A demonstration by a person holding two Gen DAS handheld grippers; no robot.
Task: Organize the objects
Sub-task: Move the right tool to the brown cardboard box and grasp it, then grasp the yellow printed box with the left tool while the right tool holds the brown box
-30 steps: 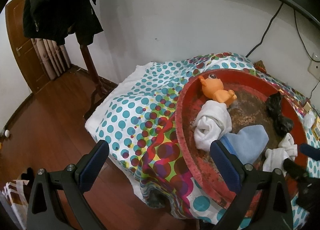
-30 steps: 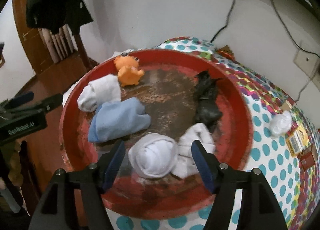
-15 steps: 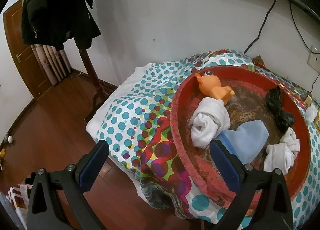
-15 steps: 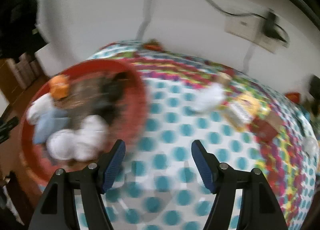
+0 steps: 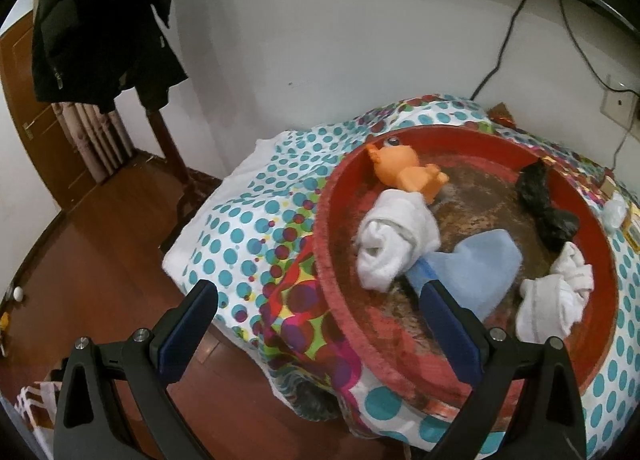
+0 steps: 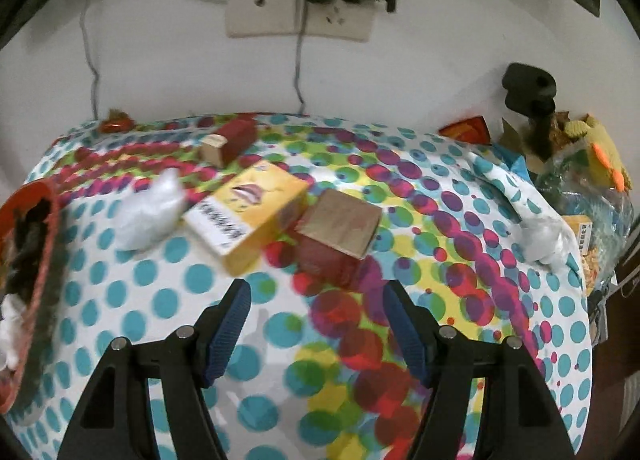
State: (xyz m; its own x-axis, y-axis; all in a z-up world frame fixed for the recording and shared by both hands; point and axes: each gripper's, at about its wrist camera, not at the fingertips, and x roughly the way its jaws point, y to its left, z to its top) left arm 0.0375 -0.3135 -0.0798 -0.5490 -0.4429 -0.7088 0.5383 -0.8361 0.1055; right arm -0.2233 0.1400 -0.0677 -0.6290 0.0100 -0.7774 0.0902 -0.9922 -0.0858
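Right claw (image 6: pixel 316 324) is spread and empty above the dotted worktop (image 6: pixel 160 300). Ahead lie the yellow box (image 6: pixel 250 215) and brown box (image 6: pixel 340 227), apparently touching; a careless pinch may shift both.

A dotted tablecloth (image 6: pixel 224 300) bears a red basin (image 5: pixel 400 356), yellow box (image 6: pixel 248 215) and brown box (image 6: pixel 340 227).

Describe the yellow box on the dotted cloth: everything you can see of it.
The yellow box is a flat rectangular carton, cardboard by its look, with a red lips picture on top and a white panel of dark print at its near end. It seems closed and lies flat, skewed, on the dotted cloth. A brown-topped red box sits against its right side; crumpled white plastic lies just left.
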